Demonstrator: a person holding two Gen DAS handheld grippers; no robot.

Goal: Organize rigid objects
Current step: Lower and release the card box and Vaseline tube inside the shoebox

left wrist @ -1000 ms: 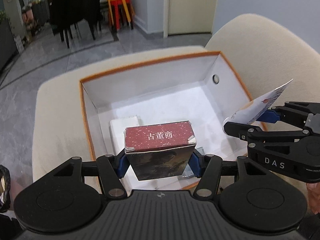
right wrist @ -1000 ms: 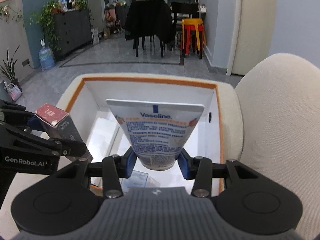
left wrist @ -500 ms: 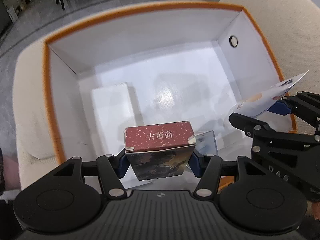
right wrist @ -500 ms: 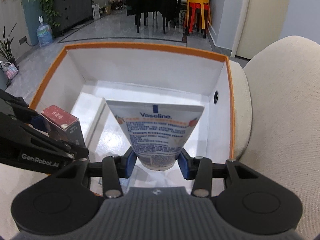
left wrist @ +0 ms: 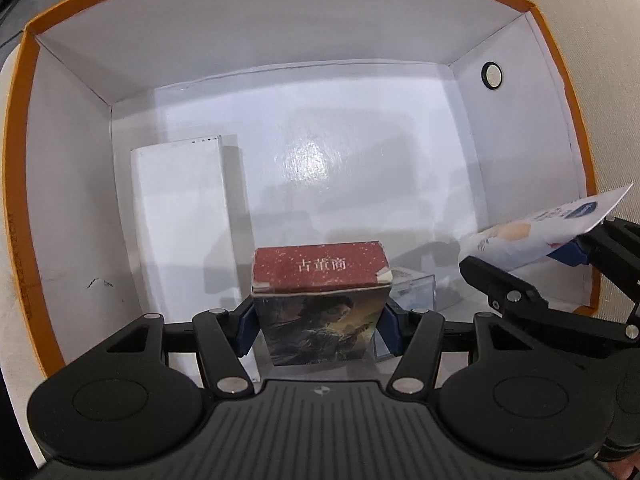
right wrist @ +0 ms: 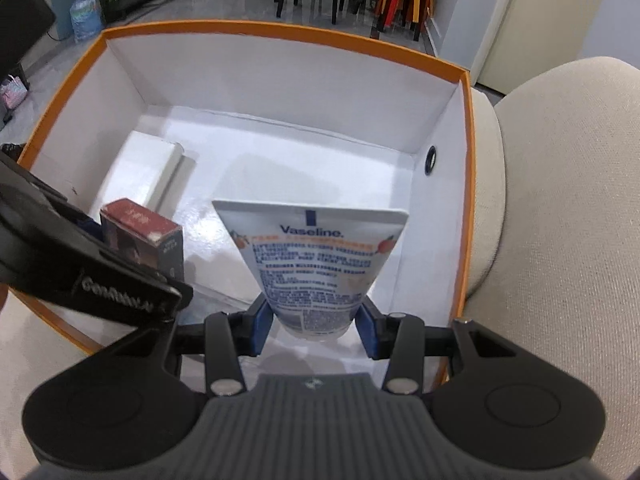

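Cream sofa (right wrist: pixel 560 200) carries orange-rimmed box (left wrist: pixel 16 160).

**Both claws over the open box**

Your left claw (left wrist: pixel 320 320) gripped the red-topped carton (left wrist: pixel 320 304) above the orange-rimmed box (left wrist: pixel 16 160). A white box (left wrist: pixel 180 216) lay inside by its left wall. Your right claw (left wrist: pixel 560 256) held a tube (left wrist: pixel 540 232) at right.

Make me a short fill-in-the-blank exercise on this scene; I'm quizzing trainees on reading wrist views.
1. The left gripper holds a small ____-topped cardboard box.
2. The right gripper grips a white plastic tube branded ____.
3. The big open box has an ____ rim.
4. A flat white box lies ____ it.

Answers: red; Vaseline; orange; inside
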